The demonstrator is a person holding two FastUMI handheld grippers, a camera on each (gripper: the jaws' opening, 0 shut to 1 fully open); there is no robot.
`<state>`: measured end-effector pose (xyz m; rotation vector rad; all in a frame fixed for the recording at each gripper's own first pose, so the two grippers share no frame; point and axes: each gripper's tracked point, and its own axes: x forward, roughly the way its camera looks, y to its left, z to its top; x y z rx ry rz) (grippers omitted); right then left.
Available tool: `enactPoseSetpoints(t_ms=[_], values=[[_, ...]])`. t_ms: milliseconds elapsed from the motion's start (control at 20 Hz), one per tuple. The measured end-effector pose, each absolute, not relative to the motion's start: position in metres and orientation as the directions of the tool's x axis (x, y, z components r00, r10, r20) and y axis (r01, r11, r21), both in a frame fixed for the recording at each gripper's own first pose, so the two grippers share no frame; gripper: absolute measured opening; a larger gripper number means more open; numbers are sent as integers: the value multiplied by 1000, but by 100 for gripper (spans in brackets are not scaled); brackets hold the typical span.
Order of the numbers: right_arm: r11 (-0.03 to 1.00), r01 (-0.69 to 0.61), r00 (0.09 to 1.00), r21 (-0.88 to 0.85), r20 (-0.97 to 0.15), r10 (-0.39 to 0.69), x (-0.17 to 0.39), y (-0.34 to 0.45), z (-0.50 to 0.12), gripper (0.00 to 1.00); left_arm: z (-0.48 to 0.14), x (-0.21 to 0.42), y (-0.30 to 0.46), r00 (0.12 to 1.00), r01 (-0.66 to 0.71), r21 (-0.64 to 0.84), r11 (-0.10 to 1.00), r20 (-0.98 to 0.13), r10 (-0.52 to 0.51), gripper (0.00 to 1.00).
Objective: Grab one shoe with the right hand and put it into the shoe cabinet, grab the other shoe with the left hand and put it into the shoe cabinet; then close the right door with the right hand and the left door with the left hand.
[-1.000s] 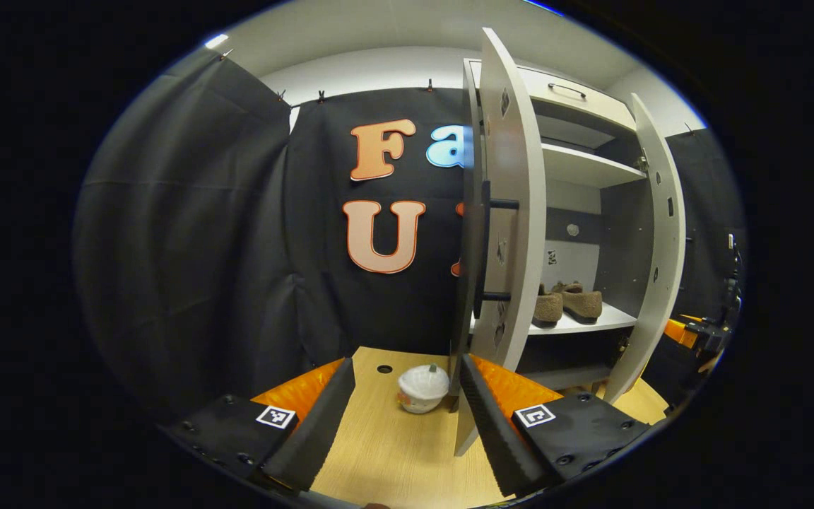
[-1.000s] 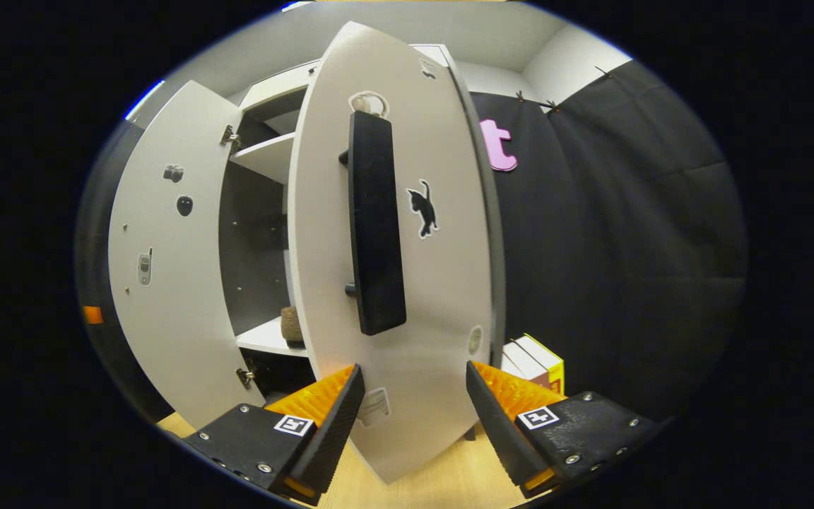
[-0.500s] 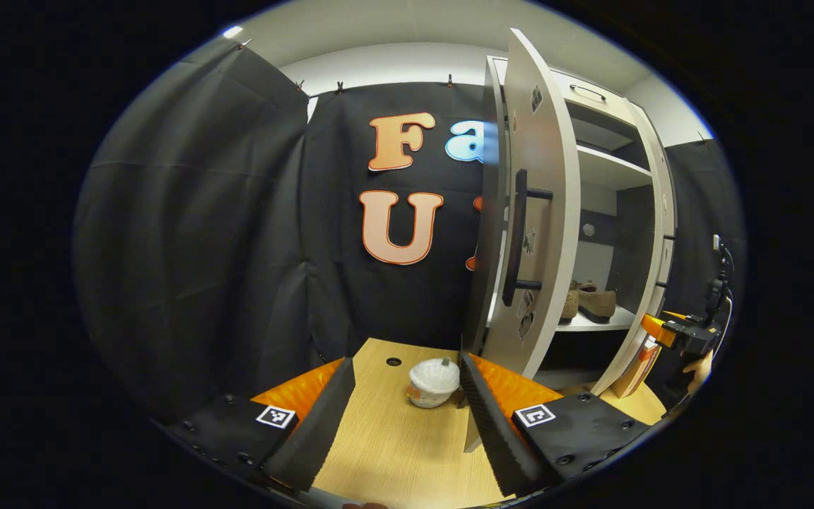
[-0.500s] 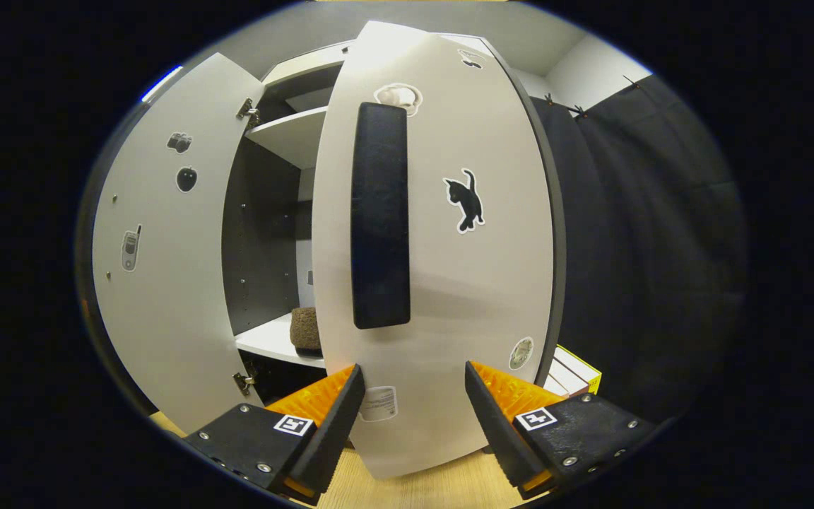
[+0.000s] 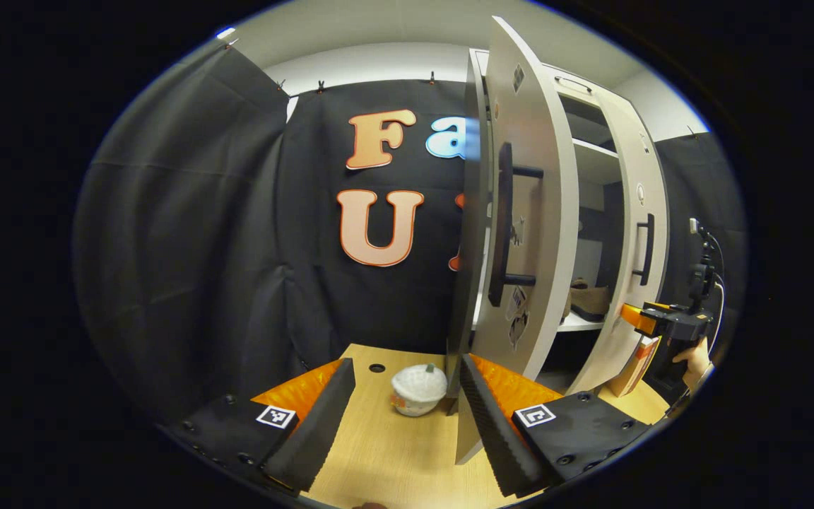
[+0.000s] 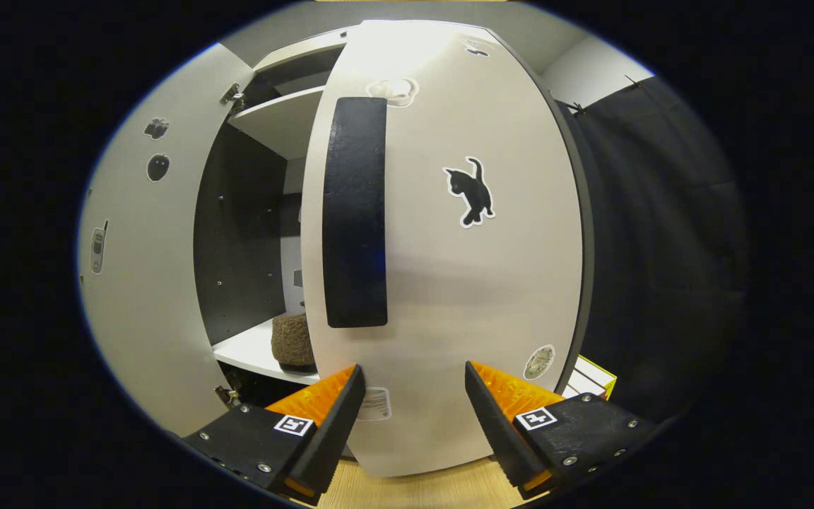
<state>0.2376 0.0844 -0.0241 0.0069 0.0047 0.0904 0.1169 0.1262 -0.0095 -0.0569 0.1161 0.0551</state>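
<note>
The white shoe cabinet stands with both doors ajar. In the left gripper view, the left door [image 5: 534, 212] with its black handle [image 5: 502, 226] is edge-on just past my open left gripper [image 5: 405, 364]. A brown shoe [image 5: 587, 300] rests on the lower shelf. The right door [image 5: 633, 247] is swung well inward, with the right gripper [image 5: 661, 322] at its outer face. In the right gripper view, my open right gripper [image 6: 414, 369] is close up against the right door [image 6: 463, 283], below its black handle [image 6: 355, 212]. A shoe [image 6: 292, 341] shows through the gap.
A white lidded pot [image 5: 419, 389] sits on the wooden table [image 5: 386, 452] beside the left door's lower edge. A hand [image 5: 693, 353] holds the right gripper. Boxes [image 6: 591, 382] stand right of the cabinet. The left door's inner face [image 6: 138, 268] carries stickers.
The right door has swung further toward shut, narrowing the gap, with my right gripper following its face. The left door has hardly moved.
</note>
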Motion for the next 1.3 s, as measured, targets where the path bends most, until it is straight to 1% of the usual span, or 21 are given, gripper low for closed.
enactPoseSetpoints(t_ms=[150,200,250,400,550,600,650,700,750,800,950,1150,1300], values=[[997,-82,997,-1,3,82,239,85,-23,89,-24,135,119,990,-35,-51,998,-136,28,97],[997,-78,997,1,4,78,240,86,-23,89,-27,142,116,990,-29,-48,998,-142,22,99],[997,-74,997,5,4,74,241,85,-23,89,-30,147,114,989,-24,-46,999,-148,17,97],[997,-77,997,19,-5,77,242,86,-24,89,-40,160,110,985,-19,-44,999,-171,12,97],[998,-58,998,14,-28,59,239,74,-24,90,-44,163,107,985,-24,-26,999,-173,19,97],[997,-61,998,35,-32,62,235,71,-23,90,-44,163,106,985,-26,-31,999,-173,21,97],[996,-64,997,62,-33,66,227,65,-21,90,-46,163,105,984,-28,-35,999,-178,21,97],[995,-63,997,77,-35,66,218,60,-20,90,-45,164,104,984,-28,-32,999,-175,22,94],[995,-60,997,79,-39,63,205,52,-19,90,-44,163,102,984,-30,-29,999,-174,24,99],[996,-58,997,73,-39,60,193,46,-17,90,-43,163,100,985,-33,-30,999,-171,27,96],[998,-50,998,41,-25,51,156,29,-9,90,-46,161,90,986,-29,-40,999,-167,22,96],[998,-51,998,23,-28,51,112,12,5,90,-46,162,65,987,6,-37,999,-162,-12,96],[1000,-28,999,9,-25,28,91,-4,17,90,-46,165,43,986,45,-43,998,-157,-51,96]])
